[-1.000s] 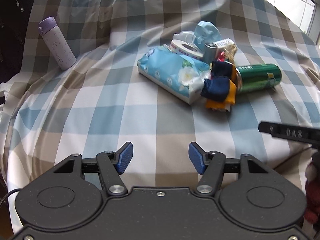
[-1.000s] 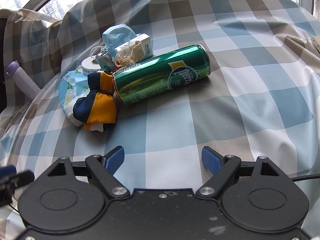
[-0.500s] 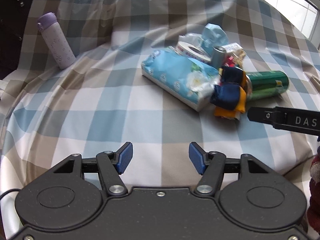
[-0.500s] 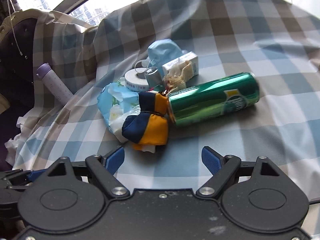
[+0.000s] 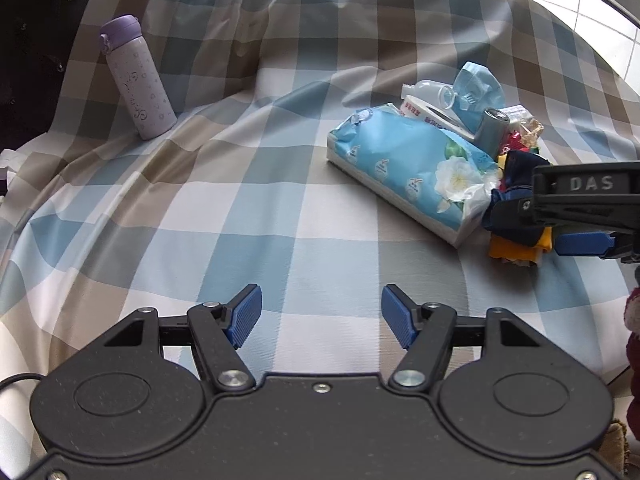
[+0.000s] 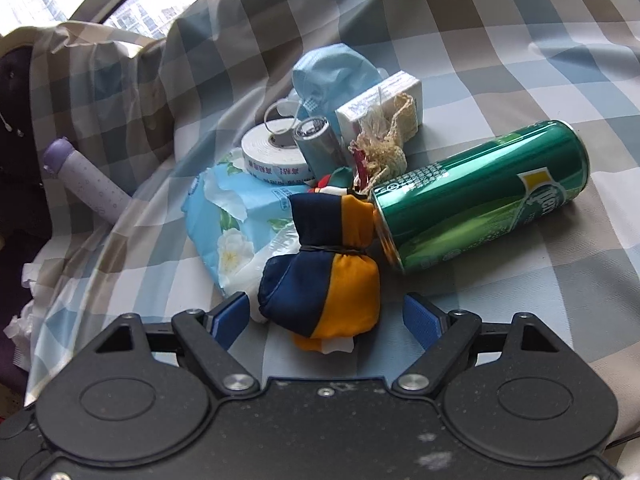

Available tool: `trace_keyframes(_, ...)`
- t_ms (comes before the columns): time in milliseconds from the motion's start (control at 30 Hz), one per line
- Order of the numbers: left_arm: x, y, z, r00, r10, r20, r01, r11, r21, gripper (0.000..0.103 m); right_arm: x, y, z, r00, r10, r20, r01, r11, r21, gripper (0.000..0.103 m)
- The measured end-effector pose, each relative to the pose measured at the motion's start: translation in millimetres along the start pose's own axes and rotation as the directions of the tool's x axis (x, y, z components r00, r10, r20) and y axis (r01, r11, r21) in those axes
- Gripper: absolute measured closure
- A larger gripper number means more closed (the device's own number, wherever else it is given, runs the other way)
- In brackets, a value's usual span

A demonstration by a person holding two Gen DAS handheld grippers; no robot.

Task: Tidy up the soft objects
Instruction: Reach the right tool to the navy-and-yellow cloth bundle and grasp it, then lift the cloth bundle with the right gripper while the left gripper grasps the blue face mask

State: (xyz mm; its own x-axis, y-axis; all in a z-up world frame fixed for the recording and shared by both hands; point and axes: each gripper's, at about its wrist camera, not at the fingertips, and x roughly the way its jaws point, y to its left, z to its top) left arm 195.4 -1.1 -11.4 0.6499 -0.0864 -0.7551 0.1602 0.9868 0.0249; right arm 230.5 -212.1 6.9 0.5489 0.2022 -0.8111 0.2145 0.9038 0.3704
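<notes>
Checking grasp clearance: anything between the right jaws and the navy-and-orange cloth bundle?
No. In the right wrist view the right gripper stands open with the cloth bundle already entering the gap between its jaws; only checked tablecloth shows around it.

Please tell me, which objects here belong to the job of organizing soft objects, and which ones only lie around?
Belong to the job:
navy and orange cloth bundle
tissue pack
blue face mask
lace ribbon
right gripper, open around the bundle

Just lying about:
green Perrier can
tape roll
purple bottle
small white box
</notes>
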Motion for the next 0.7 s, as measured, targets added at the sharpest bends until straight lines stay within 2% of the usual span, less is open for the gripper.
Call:
trace_keyframes(67, 0.4, 1.3, -0.7, 1.0, 0.0, 0.001, 0.0, 1.0, 0.003, 0.039, 7.4, 3.3, -0.6, 1.0, -0.016, -0.004, 0.016, 1.0, -0.001, 0.033)
trace_keyframes(100, 0.7, 2.7, -1.1, 1.0, -0.004, -0.001, 0.004, 1.0, -0.002, 0.039, 11.0, 5.4, -1.6, 1.0, -0.021, -0.012, 0.021, 1.0, -0.005, 0.048)
trace_keyframes(133, 1.1, 4.6, -1.2, 1.0, -0.009, -0.004, 0.009, 1.0, -0.008, 0.039, 13.1, 7.2, -2.6, 0.999, -0.037, -0.017, 0.037, 0.999, -0.012, 0.059)
trace_keyframes(233, 2.5, 11.6, -0.6, 1.0, -0.02, -0.014, 0.02, 0.999, -0.039, 0.039, 9.5, 10.9, -8.1, 0.998, -0.068, -0.002, 0.068, 0.996, -0.058, 0.069)
trace_keyframes(400, 4.8, 14.9, -2.3, 0.999, -0.018, -0.027, 0.016, 0.998, -0.054, 0.039, -8.2, 3.1, -18.8, 0.996, -0.064, -0.057, 0.062, 0.997, -0.044, 0.07)
trace_keyframes(567, 4.7, 13.8, -3.4, 0.999, -0.028, -0.028, 0.026, 0.998, -0.049, 0.039, -35.5, -9.1, -36.7, 0.991, -0.103, -0.084, 0.096, 0.992, -0.076, 0.07)
trace_keyframes(700, 6.4, 10.8, -4.0, 0.999, -0.024, -0.032, 0.023, 0.999, -0.045, 0.039, -42.9, -20.3, -43.1, 0.989, -0.14, -0.041, 0.137, 0.988, -0.073, 0.055)
